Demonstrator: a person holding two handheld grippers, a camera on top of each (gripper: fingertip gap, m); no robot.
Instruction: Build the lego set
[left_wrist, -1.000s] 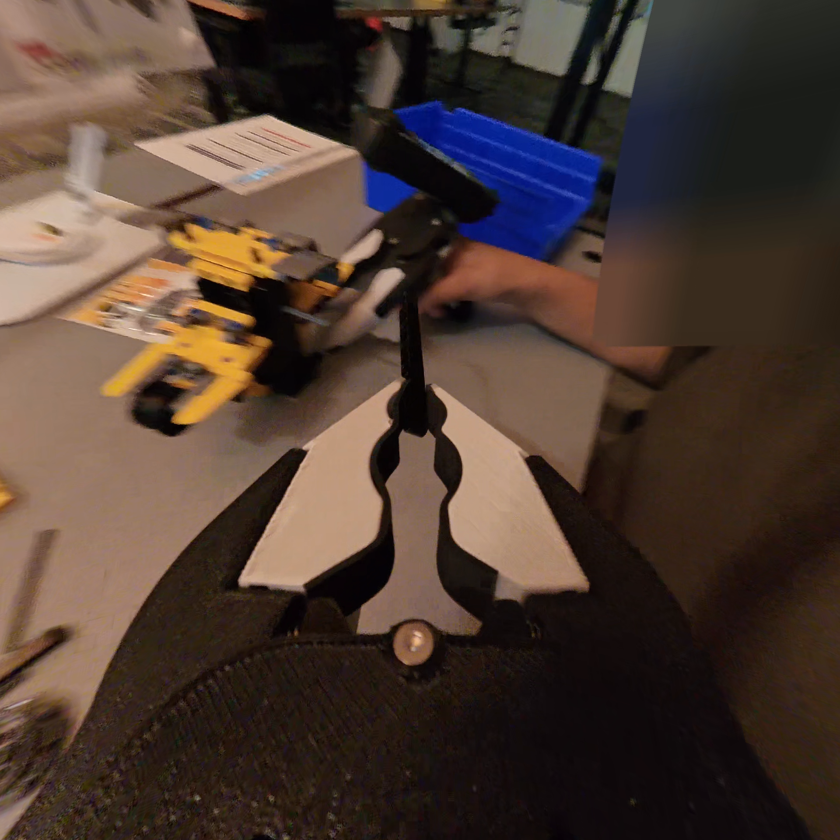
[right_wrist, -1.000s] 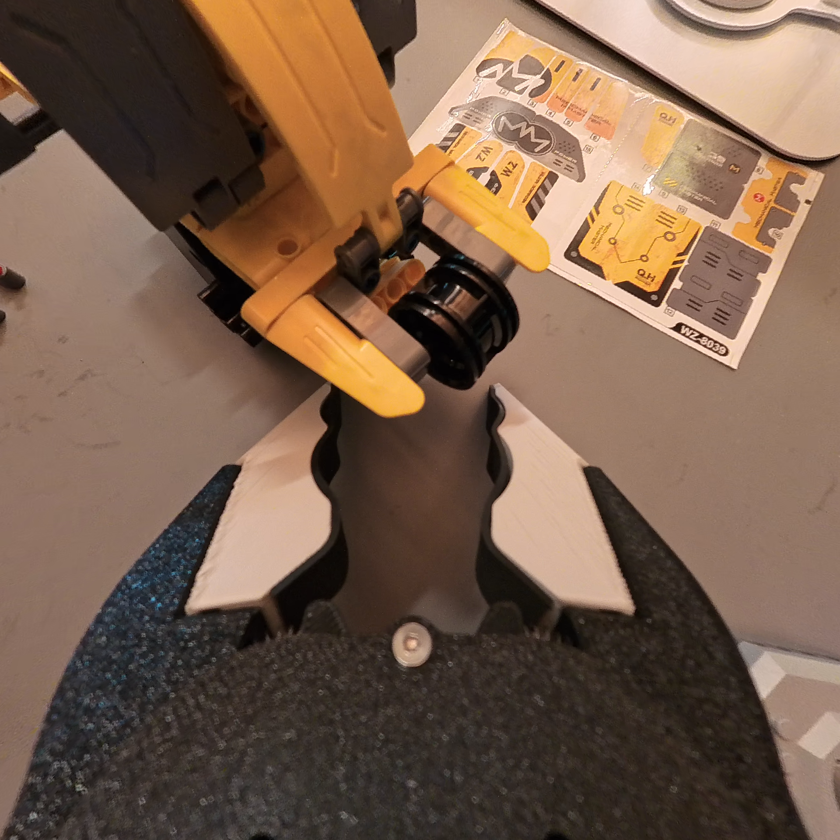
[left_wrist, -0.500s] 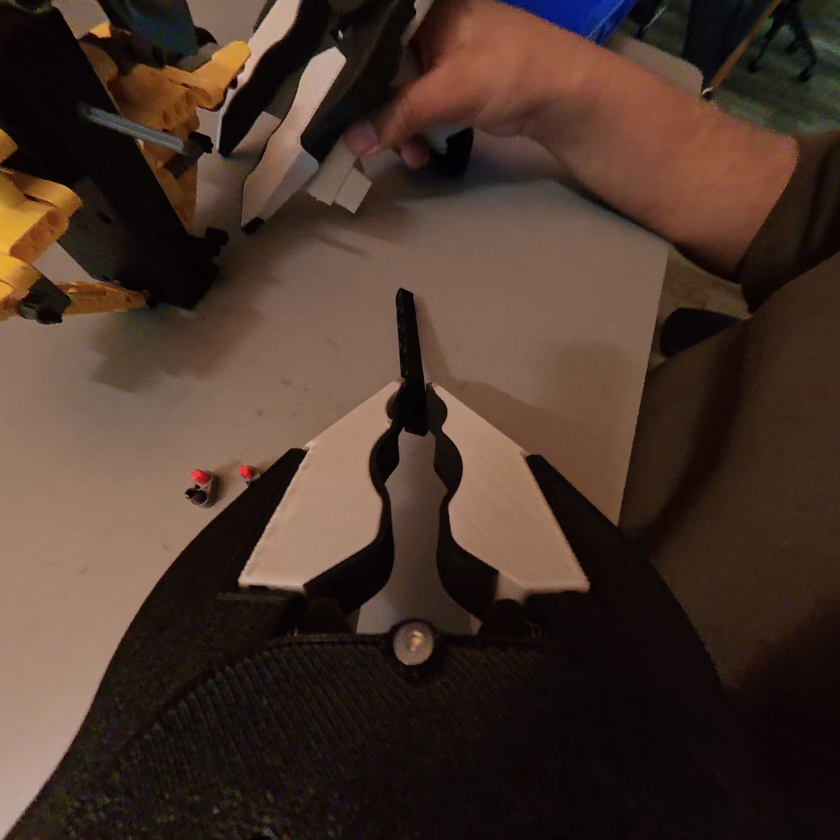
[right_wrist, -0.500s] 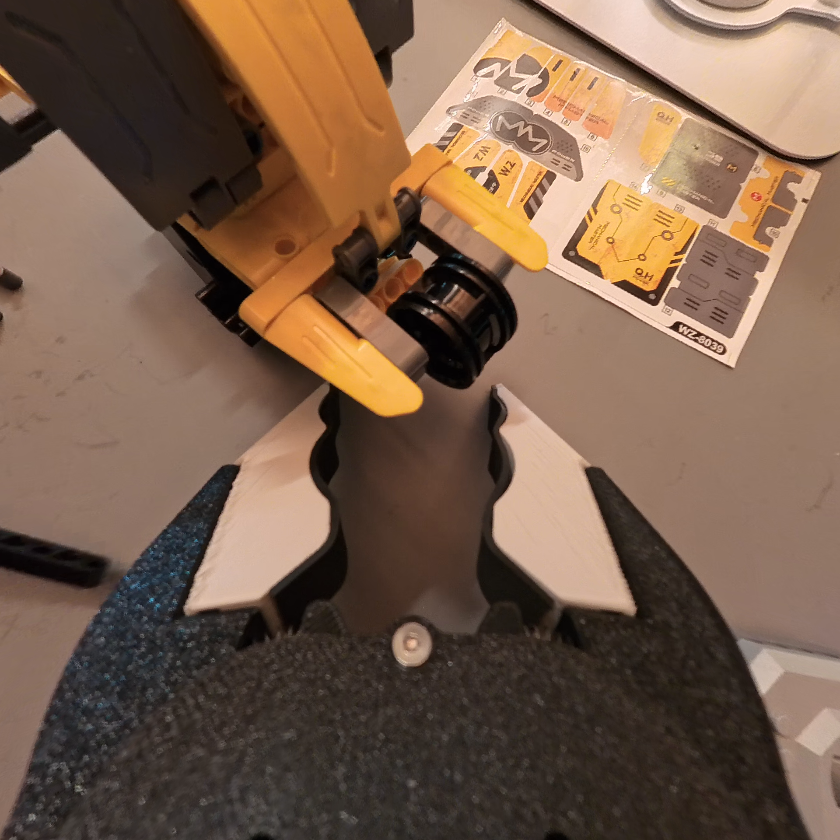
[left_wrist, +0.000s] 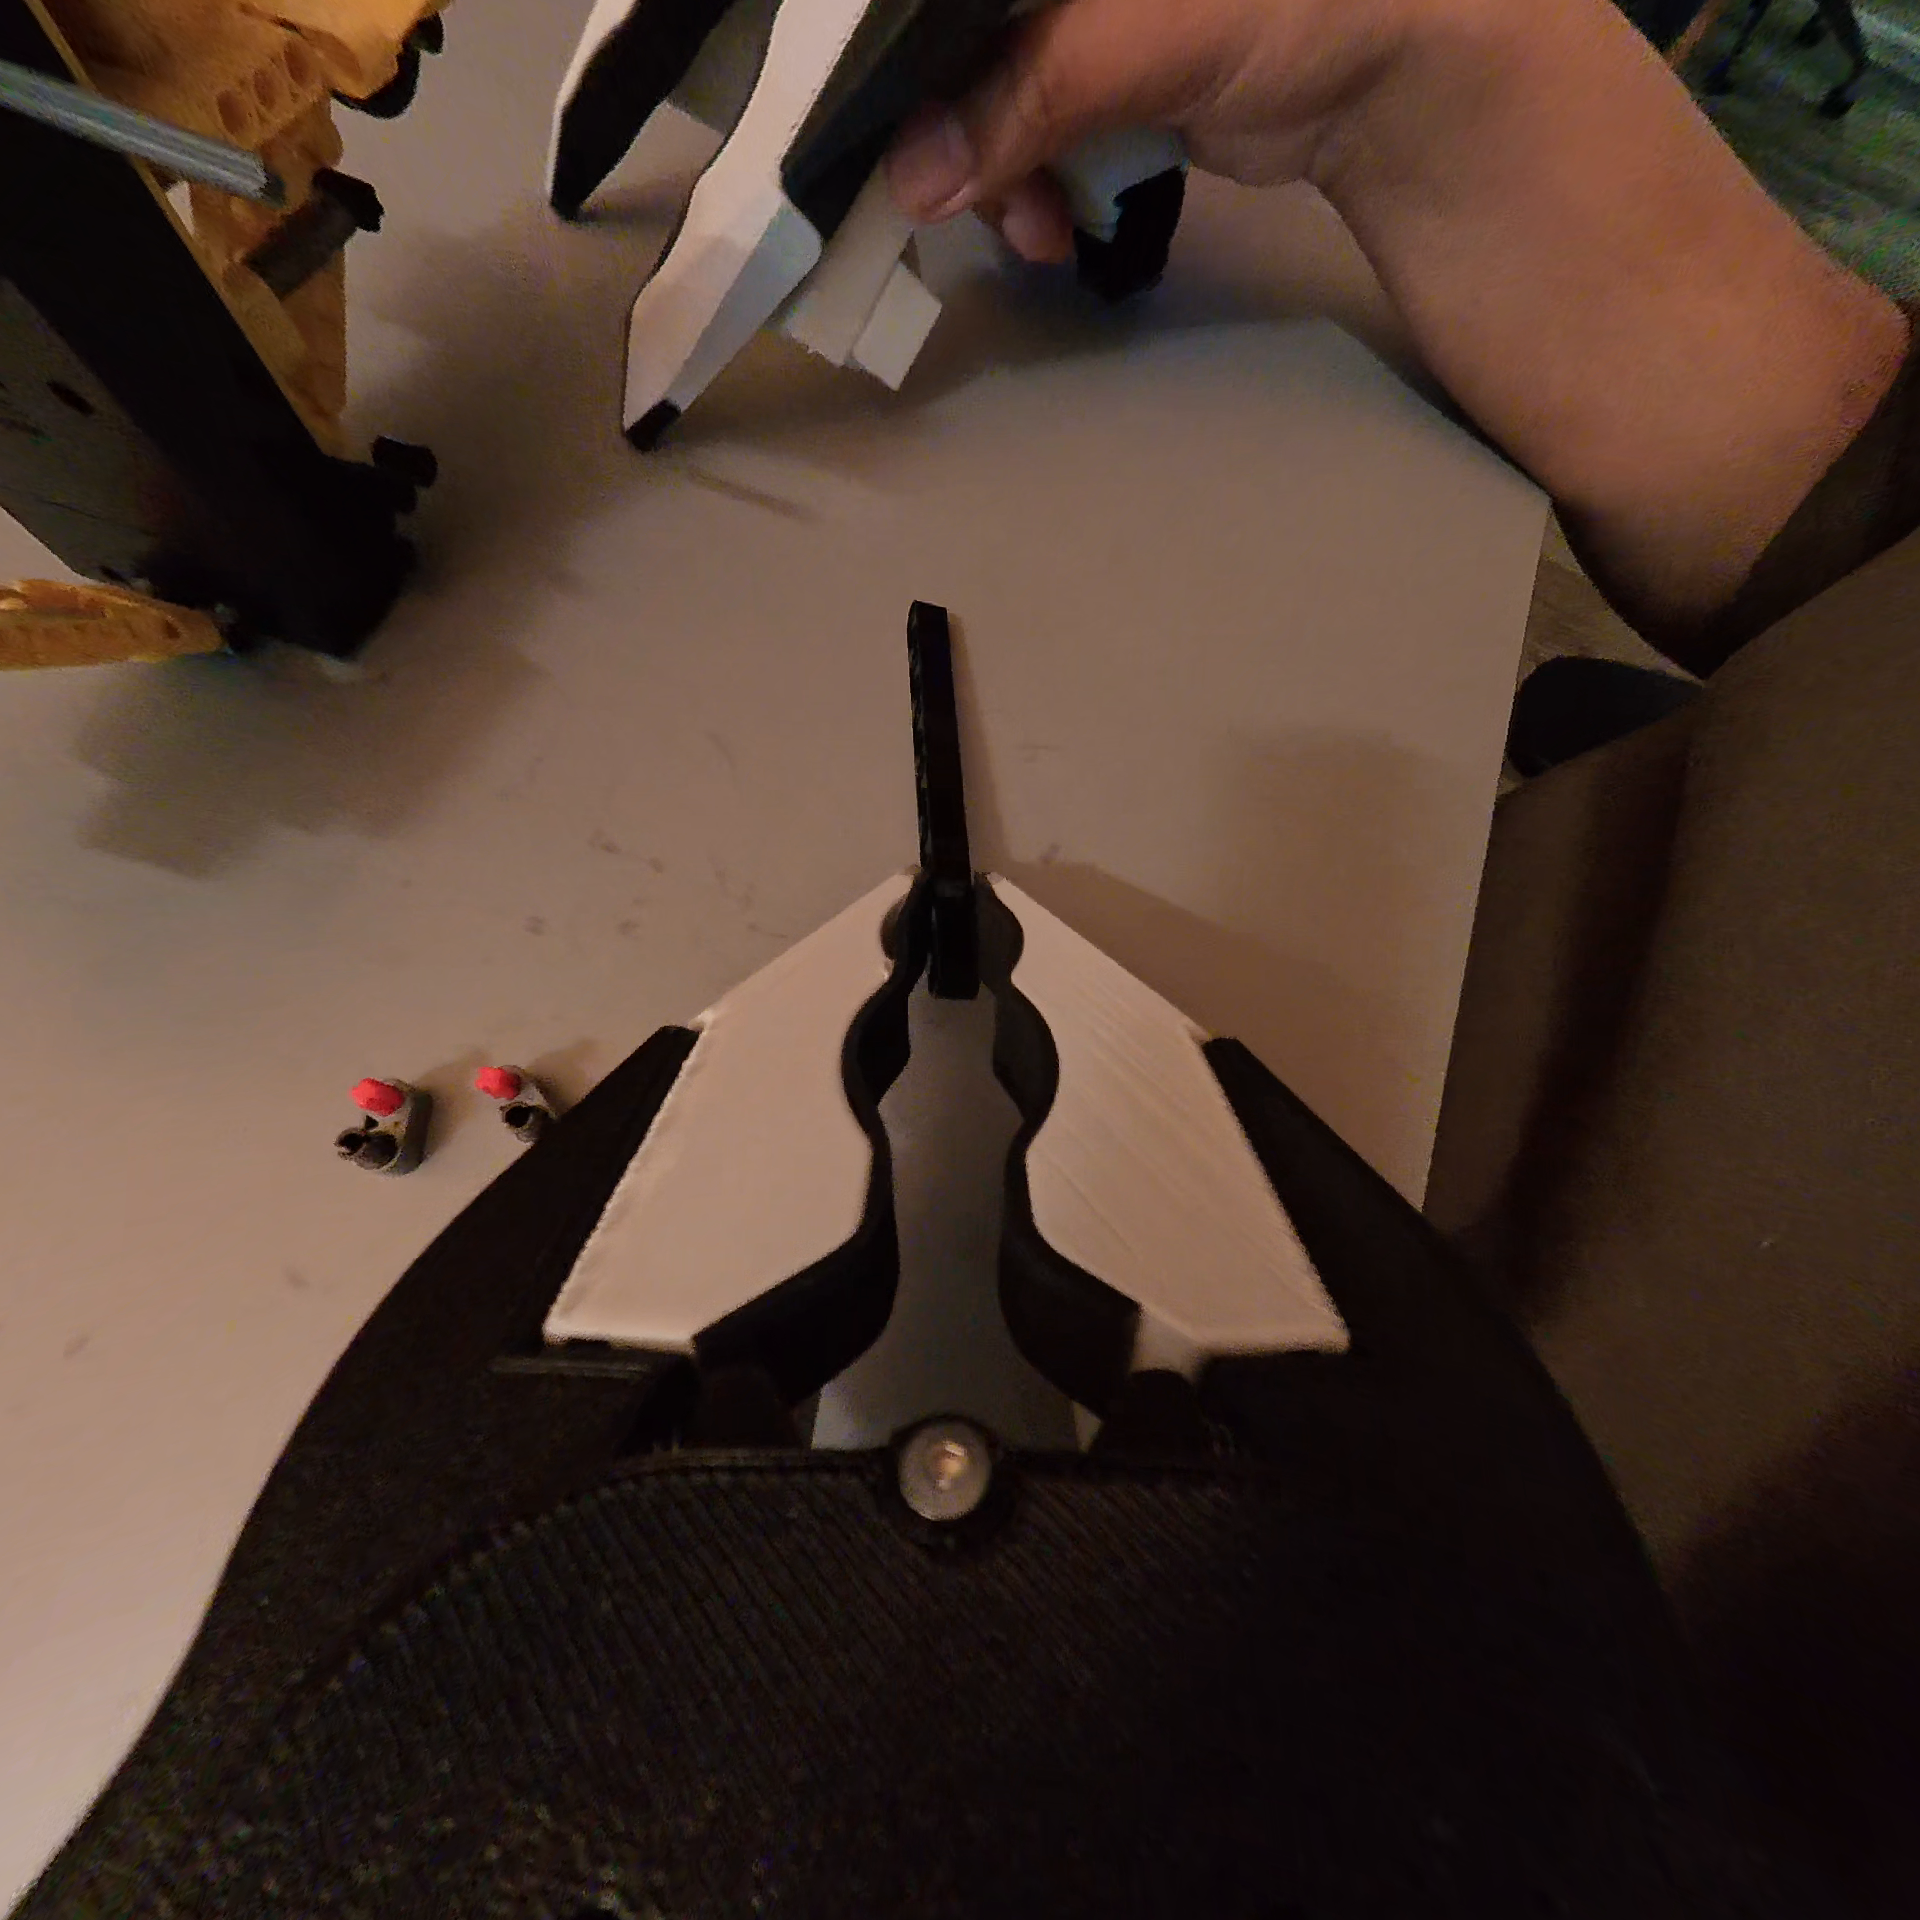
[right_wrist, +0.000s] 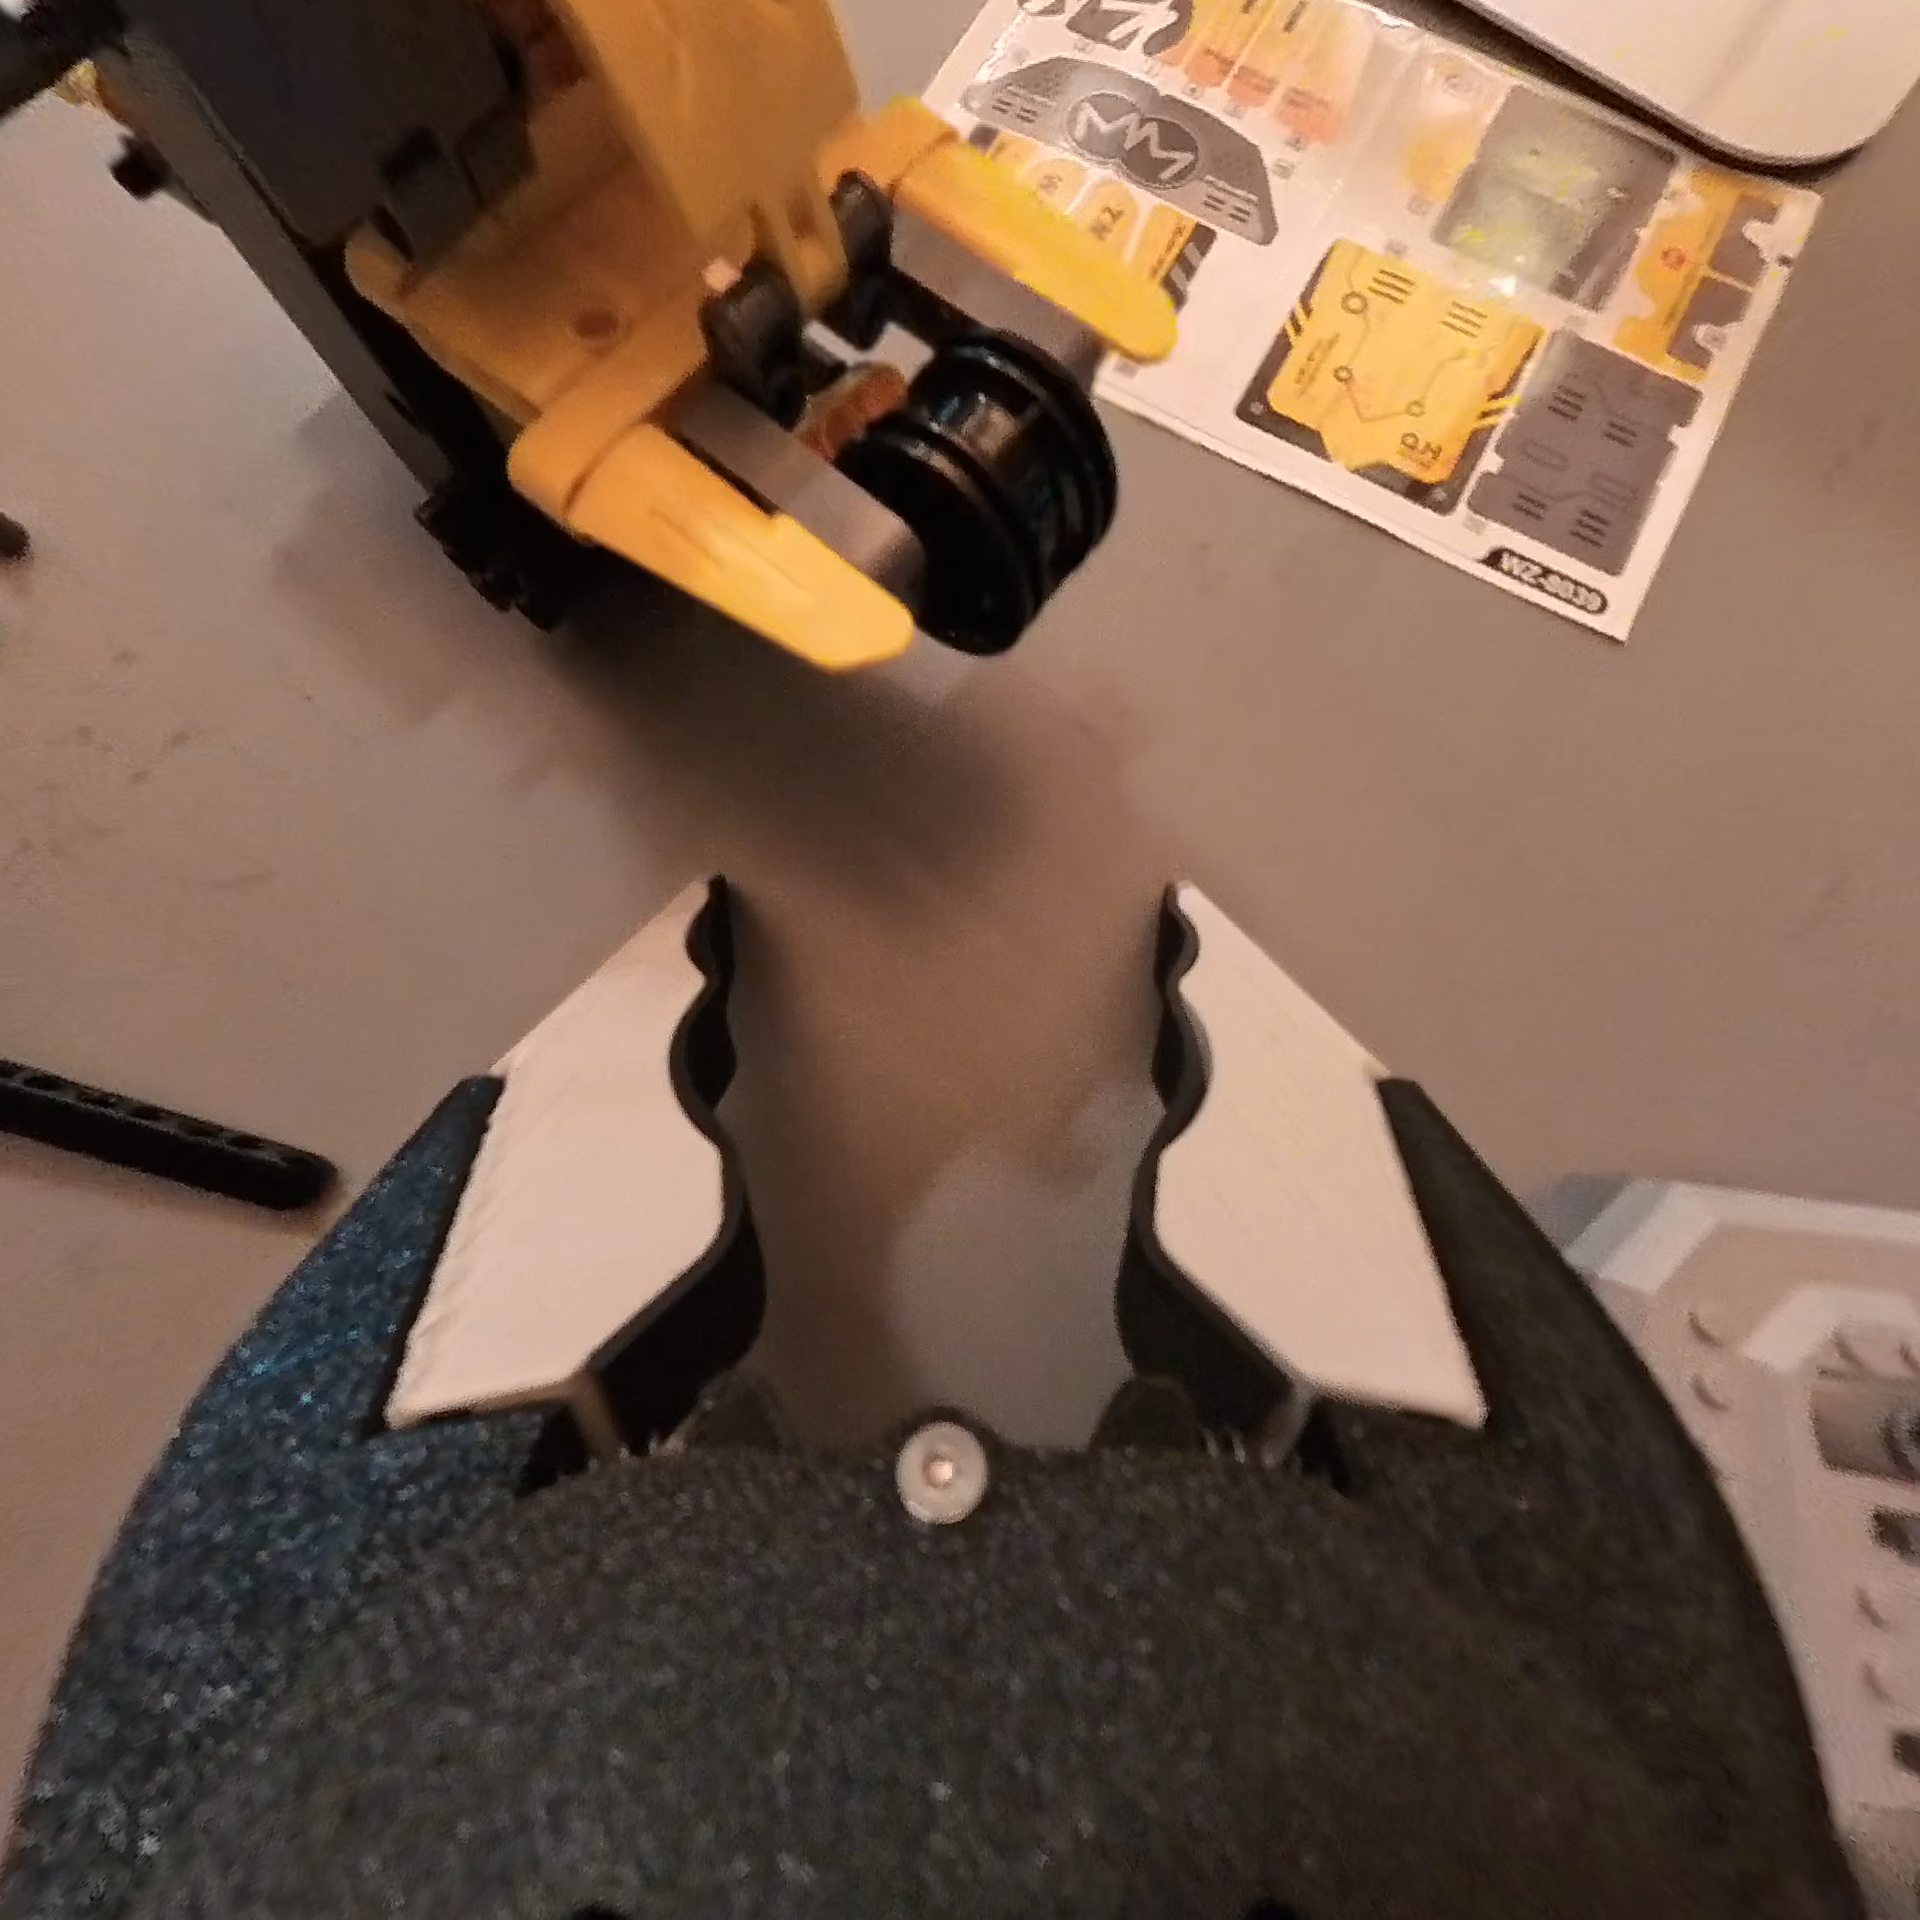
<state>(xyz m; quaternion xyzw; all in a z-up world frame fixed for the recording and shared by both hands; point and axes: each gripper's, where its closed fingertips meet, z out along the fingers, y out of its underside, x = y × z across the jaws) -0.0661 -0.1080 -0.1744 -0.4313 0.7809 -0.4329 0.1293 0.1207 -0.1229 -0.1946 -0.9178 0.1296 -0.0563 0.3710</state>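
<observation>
My left gripper (left_wrist: 943, 894) is shut on a thin black beam with holes (left_wrist: 935, 748), which sticks out forward over the grey table (left_wrist: 1195, 582). The beam also shows at the left edge of the right wrist view (right_wrist: 156, 1143). A yellow and black brick-built vehicle model (right_wrist: 644, 343) stands on the table, with a black wheel (right_wrist: 987, 499) at its near end. It also shows at the left of the left wrist view (left_wrist: 177, 312). My right gripper (right_wrist: 943, 904) is open and empty, a short way back from the wheel. It shows in the left wrist view (left_wrist: 665, 260), held by a hand (left_wrist: 1195, 114).
Two small grey connectors with red pins (left_wrist: 390, 1122) lie on the table left of my left gripper. A sticker sheet (right_wrist: 1455, 312) lies beyond the model, with a white tray (right_wrist: 1683, 62) behind it. A grey booklet or box (right_wrist: 1766, 1455) lies at the right. The table's right edge (left_wrist: 1475, 831) is close. Measured from the fingertips, the black wheel (right_wrist: 987, 499) is 7 centimeters or so from the right gripper and 20 centimeters from the left.
My right gripper has pulled back from the model's wheel, and the wheel no longer sits between its fingertips. My left gripper swung down over the table with the black beam still in it.
</observation>
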